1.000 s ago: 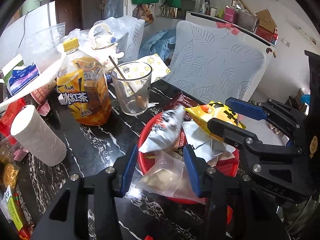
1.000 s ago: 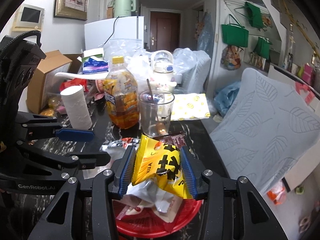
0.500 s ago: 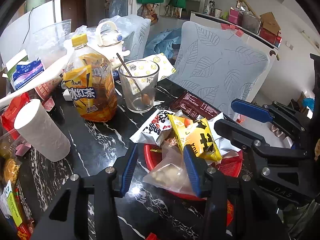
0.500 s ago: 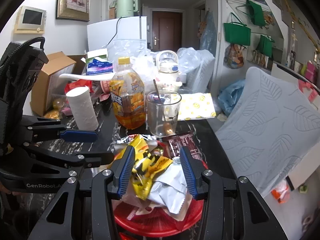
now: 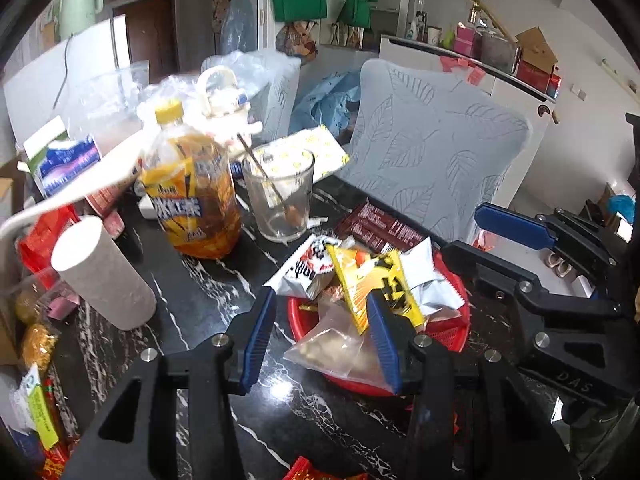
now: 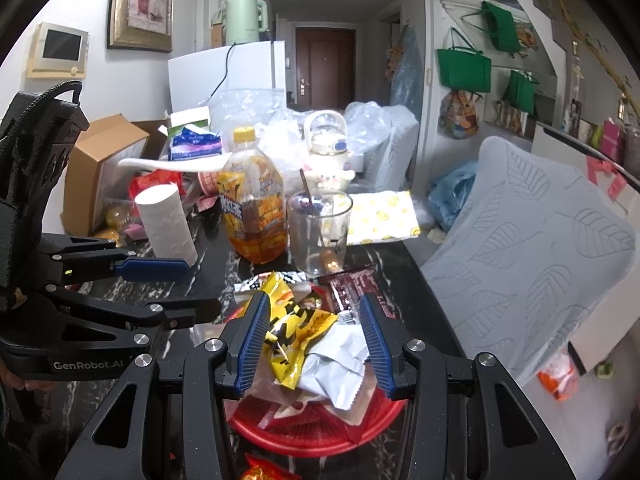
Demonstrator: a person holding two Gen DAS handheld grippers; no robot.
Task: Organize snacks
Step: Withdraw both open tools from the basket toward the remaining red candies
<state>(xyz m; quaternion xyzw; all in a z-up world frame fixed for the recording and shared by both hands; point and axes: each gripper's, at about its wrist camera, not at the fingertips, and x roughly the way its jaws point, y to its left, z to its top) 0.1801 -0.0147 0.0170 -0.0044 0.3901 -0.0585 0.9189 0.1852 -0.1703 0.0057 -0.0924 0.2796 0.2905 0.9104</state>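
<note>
A red basket [image 5: 452, 332] [image 6: 312, 436] sits on the black marble table, piled with snack packets. A yellow packet [image 5: 372, 284] [image 6: 296, 328] lies on top, beside a white-and-red packet [image 5: 304, 268], a white packet [image 6: 340, 364] and a clear bag [image 5: 340, 352]. A brown bar [image 5: 380, 228] [image 6: 352, 284] lies behind the basket. My left gripper [image 5: 322, 336] is open and empty just in front of the basket. My right gripper [image 6: 312, 344] is open and empty above the pile.
A tea bottle [image 5: 192, 200] [image 6: 252, 216], a glass with a spoon [image 5: 280, 200] [image 6: 320, 236] and a paper roll [image 5: 100, 272] [image 6: 166, 224] stand behind the basket. More snacks lie at the table's left edge [image 5: 36, 412]. A grey chair [image 6: 528, 256] stands right.
My right gripper opened and let go of the yellow packet, which dropped onto the pile in the basket. Both grippers drew back a little from the basket.
</note>
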